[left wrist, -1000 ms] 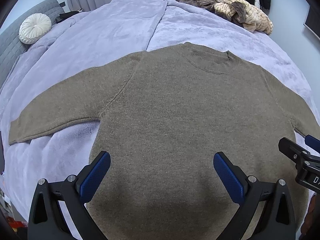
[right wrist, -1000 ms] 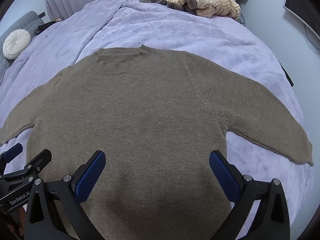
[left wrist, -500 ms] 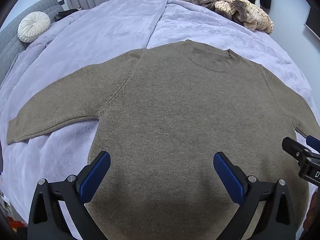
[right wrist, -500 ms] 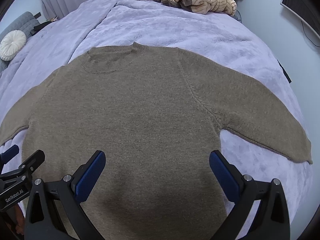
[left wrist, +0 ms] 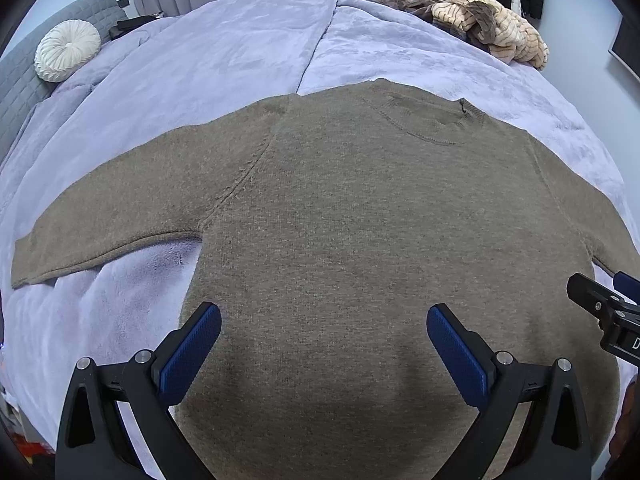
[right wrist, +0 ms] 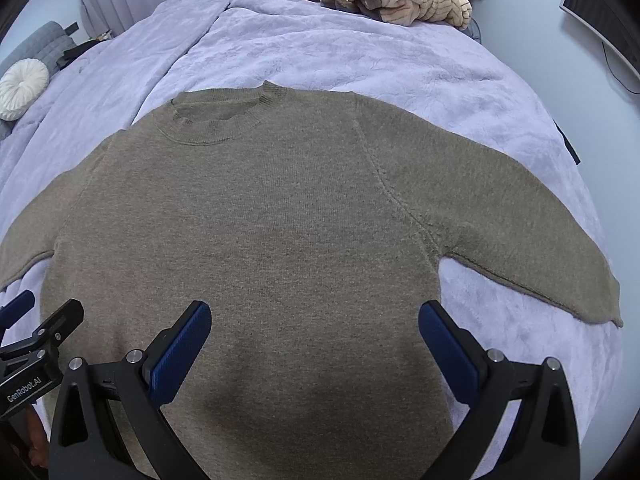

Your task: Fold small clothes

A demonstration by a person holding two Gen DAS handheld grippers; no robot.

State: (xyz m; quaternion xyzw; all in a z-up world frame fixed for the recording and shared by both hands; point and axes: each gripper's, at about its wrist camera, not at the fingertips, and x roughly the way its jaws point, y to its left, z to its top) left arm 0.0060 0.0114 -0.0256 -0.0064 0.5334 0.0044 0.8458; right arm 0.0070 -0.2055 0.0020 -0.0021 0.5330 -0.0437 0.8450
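Note:
An olive-brown knit sweater (left wrist: 360, 220) lies flat and face up on the lavender bed cover, both sleeves spread out, collar at the far side. It also fills the right wrist view (right wrist: 260, 220). My left gripper (left wrist: 324, 328) is open and empty above the sweater's lower left body. My right gripper (right wrist: 314, 324) is open and empty above the lower right body. The right gripper's tip shows at the right edge of the left wrist view (left wrist: 600, 304). The left gripper shows at the left edge of the right wrist view (right wrist: 36, 344).
A lavender plush cover (left wrist: 224, 64) spans the bed. A pile of beige and brown knitwear (left wrist: 472, 20) lies at the far right corner. A round white cushion (left wrist: 66, 56) rests against a grey headboard (left wrist: 24, 76) at far left. A dark screen (right wrist: 604, 20) hangs on the right wall.
Both grippers have moved slightly forward and lower over the sweater, which looks a bit larger. Both stay open. The sweater has not moved.

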